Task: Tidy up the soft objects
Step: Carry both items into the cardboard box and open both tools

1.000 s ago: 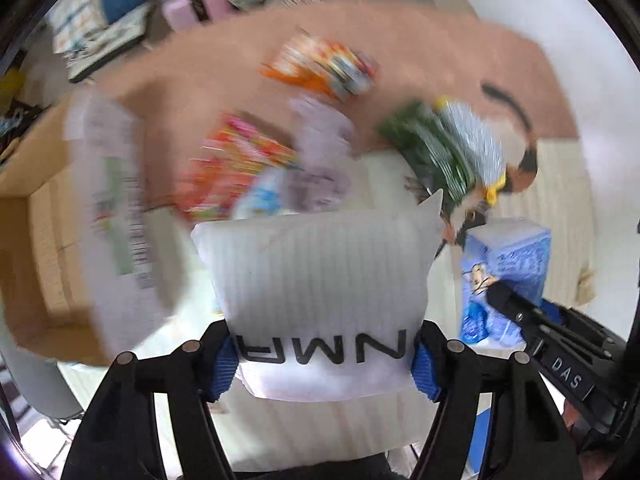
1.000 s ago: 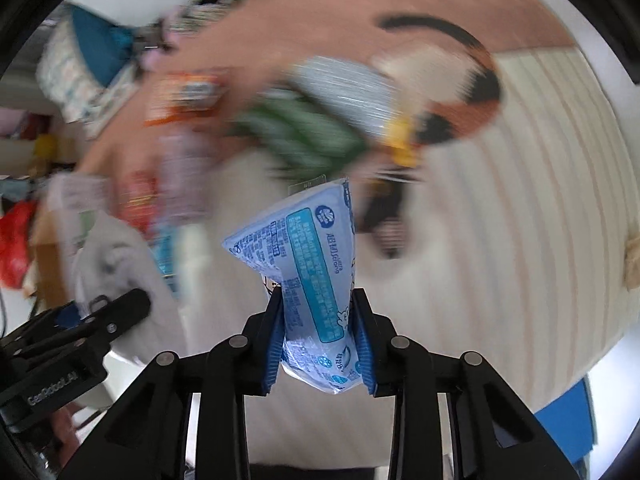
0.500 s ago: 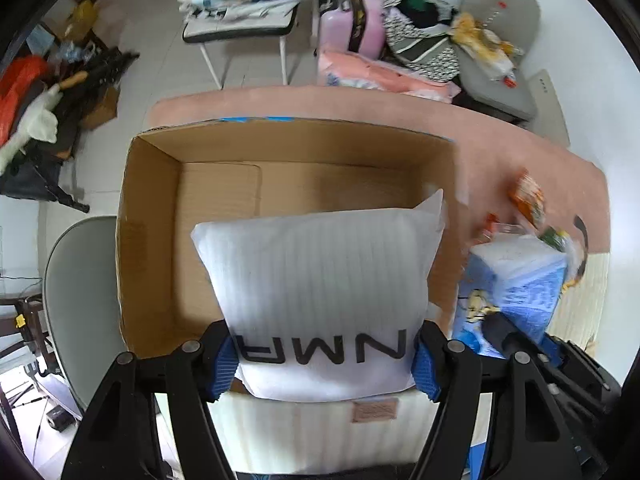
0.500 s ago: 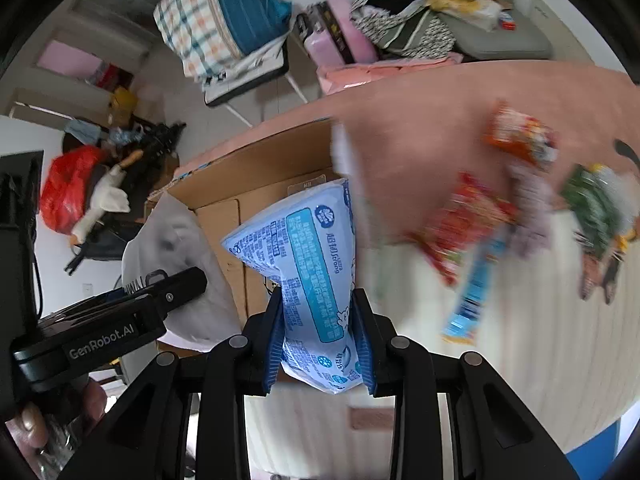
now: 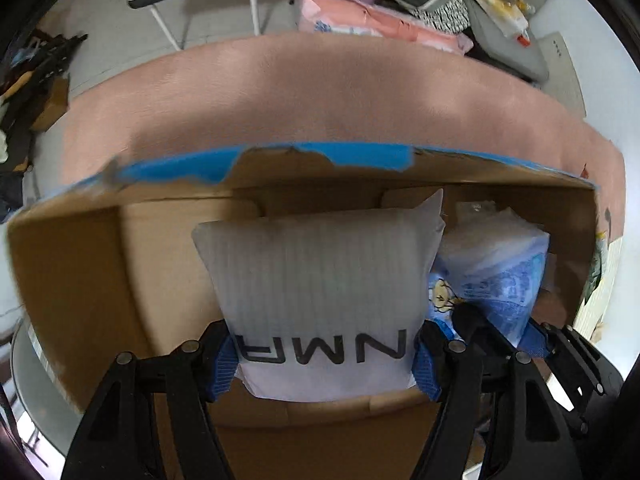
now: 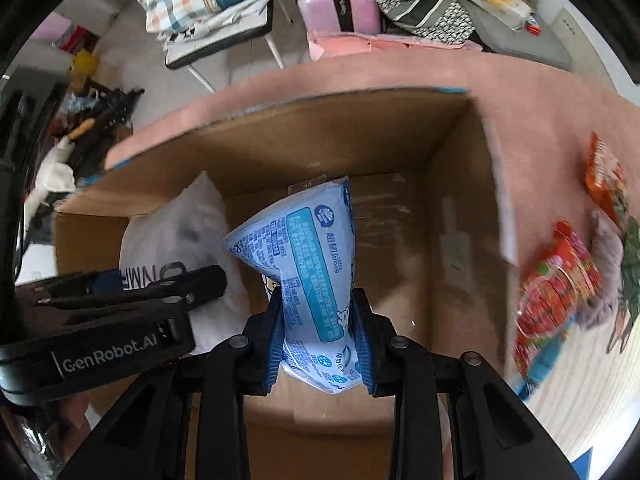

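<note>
— Behind our cardboard box (image 6: 452,216) sits cluttered floor. On the left, our left gripper (image 5: 326,356) is clamped on the white ribbed pillow (image 5: 320,280), low inside the box.

— Then our right gripper (image 6: 318,332) pinches the crinkly blue tissue pack (image 6: 308,264) beside it. We should lower both, let go gently, side by side; red snack bags (image 6: 556,280) wait outside.
</note>
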Available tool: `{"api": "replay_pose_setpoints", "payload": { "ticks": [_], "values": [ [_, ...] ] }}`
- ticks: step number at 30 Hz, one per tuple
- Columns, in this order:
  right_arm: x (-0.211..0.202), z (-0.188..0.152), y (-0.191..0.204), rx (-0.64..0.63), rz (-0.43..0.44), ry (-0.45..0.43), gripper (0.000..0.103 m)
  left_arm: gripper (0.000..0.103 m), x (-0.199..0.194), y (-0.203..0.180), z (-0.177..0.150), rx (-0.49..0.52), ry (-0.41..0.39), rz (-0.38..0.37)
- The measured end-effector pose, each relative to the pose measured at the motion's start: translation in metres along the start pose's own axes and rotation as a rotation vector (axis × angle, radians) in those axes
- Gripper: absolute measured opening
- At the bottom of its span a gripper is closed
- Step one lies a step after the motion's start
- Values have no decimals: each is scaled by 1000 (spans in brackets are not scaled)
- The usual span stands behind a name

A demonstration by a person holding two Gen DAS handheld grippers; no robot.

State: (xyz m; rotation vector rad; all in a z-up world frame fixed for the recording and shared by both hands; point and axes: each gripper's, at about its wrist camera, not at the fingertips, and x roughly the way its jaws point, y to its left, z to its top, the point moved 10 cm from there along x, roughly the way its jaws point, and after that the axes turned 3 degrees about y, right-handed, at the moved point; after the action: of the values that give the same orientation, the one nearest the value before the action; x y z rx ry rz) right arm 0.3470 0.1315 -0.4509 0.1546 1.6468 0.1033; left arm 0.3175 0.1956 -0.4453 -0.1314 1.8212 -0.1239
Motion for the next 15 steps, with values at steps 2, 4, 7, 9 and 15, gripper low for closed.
{"api": "replay_pose_setpoints", "payload": {
  "ticks": [2, 4, 7, 9, 15],
  "values": [
    [5, -1, 3, -13, -6, 10, 34, 70, 5, 1, 2, 10, 11, 3],
    [12, 4, 5, -25, -35, 10, 37, 72, 9, 3, 6, 14, 15, 5],
    [15, 0, 6, -36, -44, 34, 45, 73, 13, 6, 5, -1, 39, 1],
    [10, -3, 6, -40, -60, 40, 61, 75, 10, 8, 2, -4, 46, -8],
    [-30, -18, 15, -48, -54, 16, 92, 94, -32, 19, -12, 1, -34, 16]
  ]
}}
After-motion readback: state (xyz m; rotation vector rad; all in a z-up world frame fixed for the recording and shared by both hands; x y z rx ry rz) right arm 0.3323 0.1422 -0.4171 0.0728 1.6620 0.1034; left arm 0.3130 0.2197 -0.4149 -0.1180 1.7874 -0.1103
